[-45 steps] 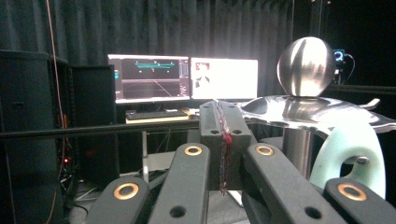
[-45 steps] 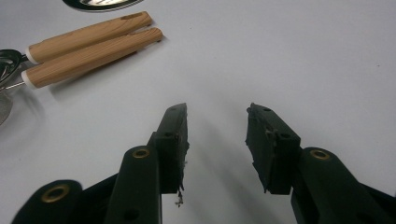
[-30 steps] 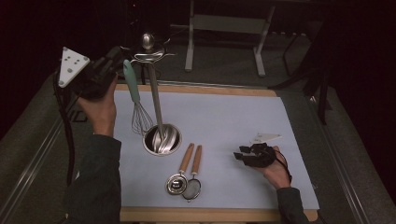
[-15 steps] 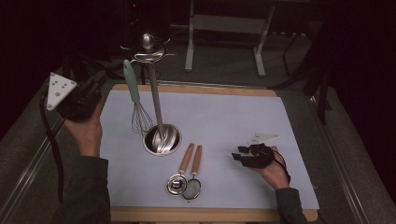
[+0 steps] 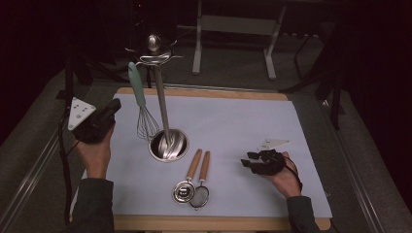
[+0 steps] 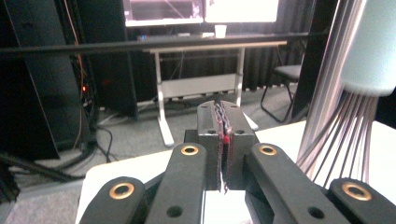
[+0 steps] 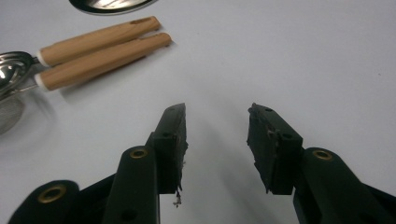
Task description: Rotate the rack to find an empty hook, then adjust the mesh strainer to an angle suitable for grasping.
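Note:
A whisk with a teal handle hangs on a metal stand with a round base, on the white mat. My left gripper hovers left of the whisk, over the mat's left edge. Its jaws have just been opening by a sliver, still look shut, and hold nothing. In the left gripper view the left gripper has the whisk close at its right. My right gripper rests low on the mat at the right. It is open and empty, as the right gripper shows in its own view.
Two small wooden-handled utensils, a measuring spoon and a strainer, lie side by side in front of the stand. Their handles lie up and left of my right gripper. A wooden board edge frames the mat.
My left gripper has come down and to the left, from beside the whisk's handle to the mat's left edge. The right gripper has stayed put.

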Tool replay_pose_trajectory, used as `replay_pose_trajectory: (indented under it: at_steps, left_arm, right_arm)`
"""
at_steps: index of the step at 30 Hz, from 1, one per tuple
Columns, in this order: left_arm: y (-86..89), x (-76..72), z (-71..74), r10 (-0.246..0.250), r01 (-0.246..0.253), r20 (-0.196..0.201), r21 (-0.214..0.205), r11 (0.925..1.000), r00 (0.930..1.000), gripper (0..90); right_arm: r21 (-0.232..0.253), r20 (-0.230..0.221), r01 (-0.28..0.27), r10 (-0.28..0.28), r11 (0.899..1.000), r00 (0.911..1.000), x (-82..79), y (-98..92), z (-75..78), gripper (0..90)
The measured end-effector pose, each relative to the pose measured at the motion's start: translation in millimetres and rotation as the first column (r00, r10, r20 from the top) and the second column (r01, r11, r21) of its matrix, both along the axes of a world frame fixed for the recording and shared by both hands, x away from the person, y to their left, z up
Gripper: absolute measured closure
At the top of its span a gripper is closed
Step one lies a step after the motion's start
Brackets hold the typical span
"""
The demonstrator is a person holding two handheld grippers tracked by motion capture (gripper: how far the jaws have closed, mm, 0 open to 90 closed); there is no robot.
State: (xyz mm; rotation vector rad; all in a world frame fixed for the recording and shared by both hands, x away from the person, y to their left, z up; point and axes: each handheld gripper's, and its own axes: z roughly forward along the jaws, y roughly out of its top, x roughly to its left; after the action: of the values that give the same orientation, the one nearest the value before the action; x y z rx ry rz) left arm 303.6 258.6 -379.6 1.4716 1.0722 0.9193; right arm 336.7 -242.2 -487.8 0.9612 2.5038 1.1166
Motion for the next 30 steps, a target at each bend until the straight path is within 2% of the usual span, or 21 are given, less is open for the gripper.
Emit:
replay_pose_trajectory:
  at_steps: [2,8,10,13,18,19,22,25,27,30]
  left_arm:
    - [-0.1,0.0,-7.4,-0.001,0.001,-0.018,-0.005,1.0000,0.9998,88.1]
    - [-2.0,0.1,-31.0,-0.004,0.006,-0.087,0.022,0.9997,0.9962,86.1]
    - [-4.3,1.2,-41.5,-0.002,0.010,-0.128,0.062,0.9980,0.9918,84.8]
    - [-5.1,0.4,-57.2,-0.005,0.016,-0.167,0.070,0.9974,0.9859,84.1]
    - [-5.9,-1.5,-80.3,0.002,0.009,-0.218,0.052,0.9986,0.9759,79.7]
    - [-6.5,-1.8,-85.0,0.002,0.010,-0.227,0.049,0.9988,0.9739,79.2]
    - [-10.8,-5.1,-98.4,-0.004,0.018,-0.262,0.053,0.9984,0.9650,77.6]
    - [-15.9,-11.3,-110.7,-0.018,0.028,-0.284,0.029,0.9992,0.9585,76.1]
    - [-19.9,-14.9,-118.9,-0.017,0.029,-0.301,0.037,0.9989,0.9535,74.2]
    - [-24.2,-20.5,-130.6,-0.004,0.022,-0.322,0.052,0.9984,0.9468,70.7]
  right_arm:
    - [-0.001,0.004,-0.009,0.009,1.000,1.0000,-1.6,2.5,2.4,56.2]
    - [-0.007,0.011,-0.021,0.021,1.000,0.9997,-4.1,7.6,4.3,56.4]
    - [-0.006,0.012,-0.021,0.021,1.000,0.9997,-4.6,8.8,3.7,57.3]
    - [-0.009,0.010,-0.031,0.031,0.999,0.9995,-6.1,13.2,3.3,57.5]
    - [-0.013,0.015,-0.055,0.055,0.998,0.9984,-9.8,25.5,4.4,58.3]
    - [-0.010,0.008,-0.064,0.064,0.998,0.9979,-10.6,27.8,4.7,62.3]
    - [-0.006,-0.012,-0.086,0.086,0.996,0.9962,-13.4,36.4,4.4,65.6]
    - [-0.007,-0.022,-0.108,0.108,0.994,0.9939,-17.3,47.1,3.4,67.1]
    - [-0.011,-0.016,-0.125,0.125,0.992,0.9921,-20.1,54.6,3.4,67.2]
    - [-0.021,-0.013,-0.141,0.141,0.990,0.9899,-24.0,66.2,4.5,62.4]
